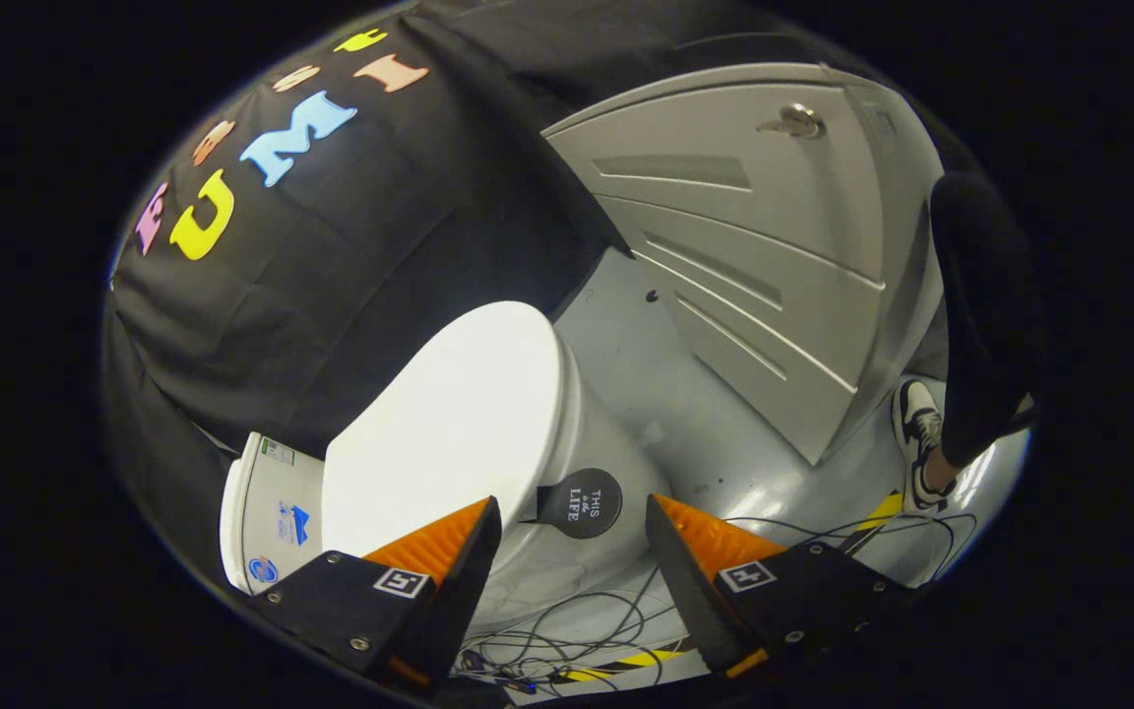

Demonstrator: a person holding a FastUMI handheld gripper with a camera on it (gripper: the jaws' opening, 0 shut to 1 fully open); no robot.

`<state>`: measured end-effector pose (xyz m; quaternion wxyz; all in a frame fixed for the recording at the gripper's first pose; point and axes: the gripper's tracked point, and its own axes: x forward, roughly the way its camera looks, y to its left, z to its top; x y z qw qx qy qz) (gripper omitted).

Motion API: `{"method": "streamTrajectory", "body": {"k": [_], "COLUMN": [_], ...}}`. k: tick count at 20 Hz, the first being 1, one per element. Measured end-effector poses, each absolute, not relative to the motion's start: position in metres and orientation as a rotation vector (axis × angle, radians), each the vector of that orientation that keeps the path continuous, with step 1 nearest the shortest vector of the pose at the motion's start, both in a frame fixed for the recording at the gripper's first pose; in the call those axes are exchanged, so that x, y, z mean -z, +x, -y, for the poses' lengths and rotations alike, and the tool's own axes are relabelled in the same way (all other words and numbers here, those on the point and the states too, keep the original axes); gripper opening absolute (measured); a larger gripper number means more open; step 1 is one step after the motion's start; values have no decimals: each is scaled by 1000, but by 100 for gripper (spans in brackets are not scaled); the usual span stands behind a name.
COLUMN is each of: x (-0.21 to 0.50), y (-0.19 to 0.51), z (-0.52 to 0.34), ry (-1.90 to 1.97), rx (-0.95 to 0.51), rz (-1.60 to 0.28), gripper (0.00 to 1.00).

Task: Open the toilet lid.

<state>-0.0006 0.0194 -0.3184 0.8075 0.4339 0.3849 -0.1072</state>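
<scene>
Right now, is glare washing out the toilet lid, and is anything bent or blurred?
Gripper view: strong glare bleaches the closed toilet lid, hiding its surface detail; fisheye distortion curves the grey cabinet; the open hand-held gripper looks sharp, with the black round tab between its fingers; the grey floor reflects light.

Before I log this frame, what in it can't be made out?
- Toilet lid: glare washes out its surface, and one finger of the open gripper covers its near edge; whether it has lifted is unclear.
- Black tab on the lid's rim: its attachment is too small to tell.
- Tank: partly covered by the lid.
- Person: just a leg and shoe show.
</scene>
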Motion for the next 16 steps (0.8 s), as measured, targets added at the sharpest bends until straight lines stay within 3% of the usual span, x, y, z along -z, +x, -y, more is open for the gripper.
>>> {"method": "streamTrajectory", "body": {"k": [5, 8, 13, 16], "x": [343, 350, 354, 353], "y": [5, 12, 14, 19], "z": [-12, -12, -12, -11], "ry": [1137, 1237, 1316, 1305], "rx": [269, 239, 225, 187], "rz": [-786, -740, -714, -677], "gripper": [79, 62, 43, 23]}}
